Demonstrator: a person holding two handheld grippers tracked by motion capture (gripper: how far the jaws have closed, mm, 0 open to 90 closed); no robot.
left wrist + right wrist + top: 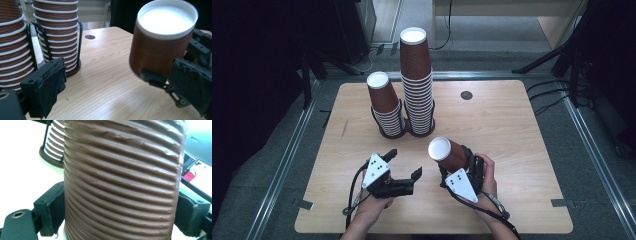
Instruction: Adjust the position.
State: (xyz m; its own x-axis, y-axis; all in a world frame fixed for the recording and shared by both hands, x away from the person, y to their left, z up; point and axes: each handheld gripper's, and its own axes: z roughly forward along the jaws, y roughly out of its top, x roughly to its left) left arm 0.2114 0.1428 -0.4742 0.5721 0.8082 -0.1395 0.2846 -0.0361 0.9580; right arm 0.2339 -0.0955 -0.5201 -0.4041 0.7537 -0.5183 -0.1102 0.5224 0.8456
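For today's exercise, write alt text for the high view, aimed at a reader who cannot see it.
A person's right gripper holds a brown ribbed paper cup, white base up, above a pale wooden table. The left gripper rests beside it, jaws open and holding nothing. Farther back stand two stacks of upturned matching cups in black wire holders, the shorter stack left of the taller stack.

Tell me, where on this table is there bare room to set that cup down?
The right half of the table is bare, from the small dark disc down to the front edge. The left strip beside the shorter cup stack is free too. It is crowded at the back middle, where both stacks stand, and in front, around the two grippers.
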